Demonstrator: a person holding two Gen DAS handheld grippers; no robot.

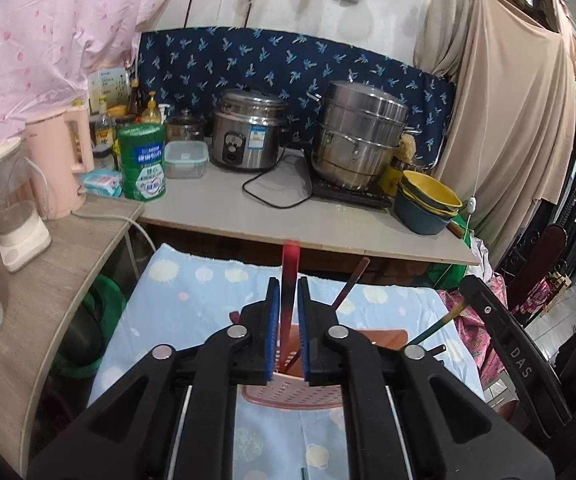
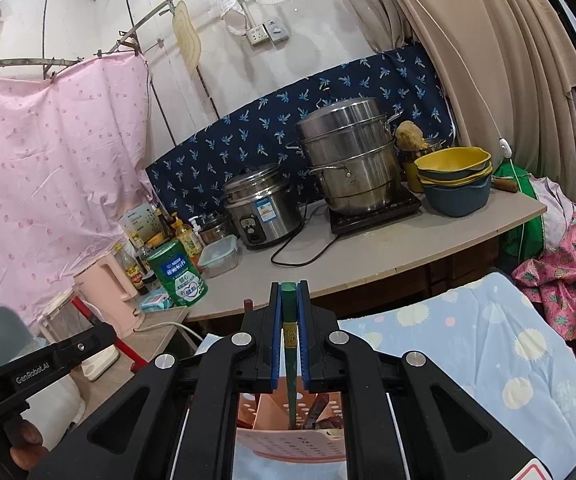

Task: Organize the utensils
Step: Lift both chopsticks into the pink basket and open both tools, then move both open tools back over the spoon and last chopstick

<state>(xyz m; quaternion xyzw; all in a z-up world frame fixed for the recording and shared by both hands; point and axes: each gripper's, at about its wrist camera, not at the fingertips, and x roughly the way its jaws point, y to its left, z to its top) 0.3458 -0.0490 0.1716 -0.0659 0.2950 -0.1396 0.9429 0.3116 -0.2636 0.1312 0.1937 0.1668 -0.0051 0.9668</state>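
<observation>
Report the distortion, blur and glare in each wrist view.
Left wrist: fisheye bends the counter edge, dark vignette in the corners, red utensil's tip slightly soft. Right wrist: the same bowing, tilted horizon, sharp green utensil, mild glare on the steamer pot.

A red-to-black utensil (image 1: 289, 280) is framed by blue pads (image 1: 274, 320). A green utensil (image 2: 289, 312) is seen above a pink perforated basket (image 2: 288, 440). The cloth (image 1: 192, 308) is patterned pale blue with cream dots.

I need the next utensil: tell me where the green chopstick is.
In the right wrist view, the green chopstick stands between the right gripper pads, lower end in the pink perforated plastic basket.
</observation>
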